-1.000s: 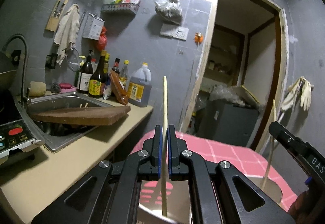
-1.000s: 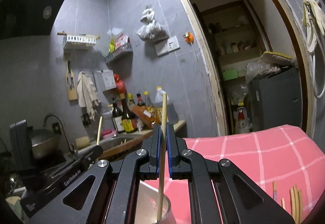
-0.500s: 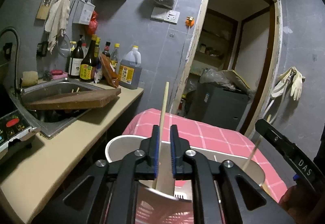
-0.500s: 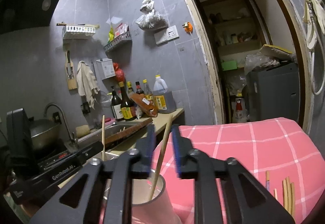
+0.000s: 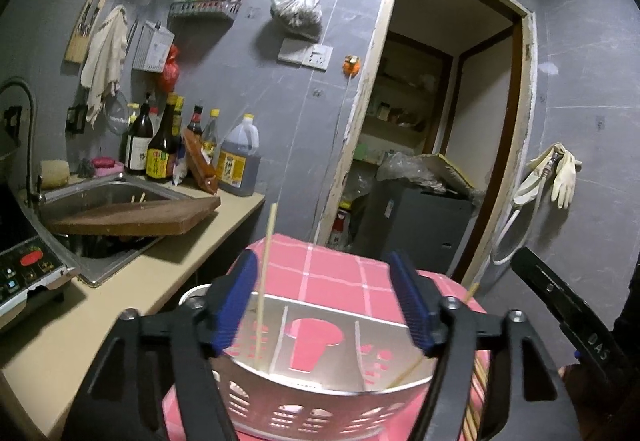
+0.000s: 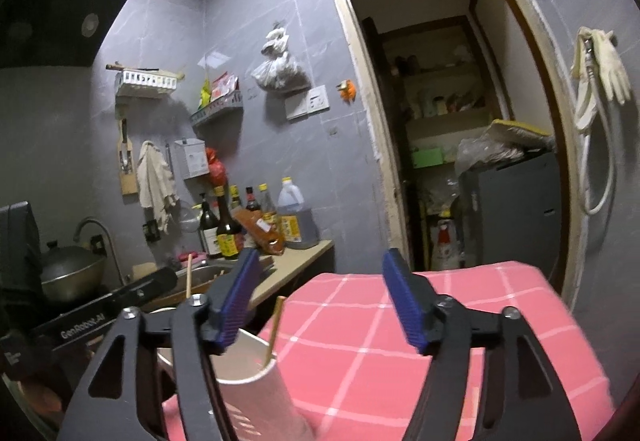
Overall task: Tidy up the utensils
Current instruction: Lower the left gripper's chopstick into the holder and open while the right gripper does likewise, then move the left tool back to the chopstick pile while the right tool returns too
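Chopsticks (image 5: 263,283) stand in the white holder (image 5: 320,397) on the pink-checked cloth (image 6: 440,321); left gripper (image 5: 320,305) and right gripper (image 6: 320,297) are opening, jaws empty. More sticks (image 5: 478,393) apparently await beside it.

black left gripper (image 5: 324,305) and right gripper (image 6: 320,299), blue ribbed pads, silver screws, perhaps "das" lettering.

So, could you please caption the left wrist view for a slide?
Left gripper opening above the utensil holder, one chopstick standing inside it.
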{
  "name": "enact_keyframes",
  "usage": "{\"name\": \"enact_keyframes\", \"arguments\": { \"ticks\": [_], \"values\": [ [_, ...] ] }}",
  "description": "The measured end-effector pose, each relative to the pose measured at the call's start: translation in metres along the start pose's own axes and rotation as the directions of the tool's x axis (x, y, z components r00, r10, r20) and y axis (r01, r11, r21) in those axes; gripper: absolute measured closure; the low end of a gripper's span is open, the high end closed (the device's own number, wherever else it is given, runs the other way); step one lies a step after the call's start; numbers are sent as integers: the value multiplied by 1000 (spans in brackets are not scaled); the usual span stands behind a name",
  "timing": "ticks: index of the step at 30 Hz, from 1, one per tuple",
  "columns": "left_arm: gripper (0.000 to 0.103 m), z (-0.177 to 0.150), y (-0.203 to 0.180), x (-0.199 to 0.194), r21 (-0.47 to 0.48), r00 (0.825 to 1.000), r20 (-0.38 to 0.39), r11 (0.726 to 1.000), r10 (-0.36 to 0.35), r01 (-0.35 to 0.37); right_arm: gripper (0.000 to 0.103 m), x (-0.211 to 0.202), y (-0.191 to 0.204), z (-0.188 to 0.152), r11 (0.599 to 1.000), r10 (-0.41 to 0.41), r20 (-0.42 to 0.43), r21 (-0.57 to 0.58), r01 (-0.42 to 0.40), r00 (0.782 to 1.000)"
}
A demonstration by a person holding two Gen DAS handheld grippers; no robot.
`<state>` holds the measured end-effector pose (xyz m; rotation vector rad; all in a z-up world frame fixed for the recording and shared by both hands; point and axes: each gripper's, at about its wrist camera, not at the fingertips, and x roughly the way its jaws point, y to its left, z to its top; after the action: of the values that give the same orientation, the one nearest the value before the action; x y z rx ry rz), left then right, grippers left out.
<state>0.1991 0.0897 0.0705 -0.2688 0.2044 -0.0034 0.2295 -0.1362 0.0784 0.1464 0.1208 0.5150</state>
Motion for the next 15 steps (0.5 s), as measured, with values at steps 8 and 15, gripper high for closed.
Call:
{"name": "enact_keyframes", "arguments": {
  "ticks": [8,15],
  "values": [
    [8,-6,-35,-18,45,998,48,999,-32,30,10,-51,-24,10,997,-73,28,-31,74,997],
    [3,-23,-73,-21,81,993,5,990,-115,114,0,-89,-44,8,985,-155,50,-74,158,987]
  ]
}}
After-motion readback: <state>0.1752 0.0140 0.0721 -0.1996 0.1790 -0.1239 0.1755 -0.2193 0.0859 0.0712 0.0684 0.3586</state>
